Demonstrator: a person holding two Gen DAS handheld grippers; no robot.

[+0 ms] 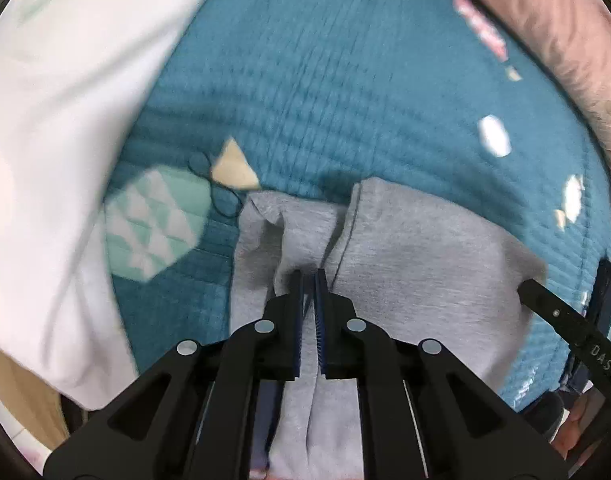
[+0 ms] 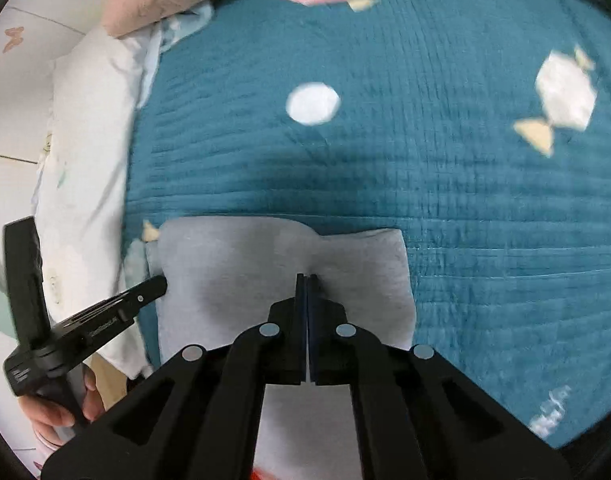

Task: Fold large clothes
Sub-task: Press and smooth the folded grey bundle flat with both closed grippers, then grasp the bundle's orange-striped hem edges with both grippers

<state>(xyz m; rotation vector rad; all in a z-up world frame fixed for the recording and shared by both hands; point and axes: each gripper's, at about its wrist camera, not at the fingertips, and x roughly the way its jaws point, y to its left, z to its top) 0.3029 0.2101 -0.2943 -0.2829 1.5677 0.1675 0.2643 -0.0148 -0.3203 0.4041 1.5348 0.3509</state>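
Item: grey garment (image 1: 405, 248) on teal quilt (image 2: 425, 184). Left gripper (image 1: 310, 276) and right gripper (image 2: 307, 278) each pinch an edge, apparently thin; slippage would spoil the fold.

Two matte black grippers: left gripper (image 1: 310, 278), right gripper (image 2: 307, 280). Angular linkage arms with triangular cut-outs, round silver pins at the joints. Dark blue ribbed pads (image 1: 319, 320) lining the fingers. White lettering "DAS" on the right gripper's side, seen from the left wrist.
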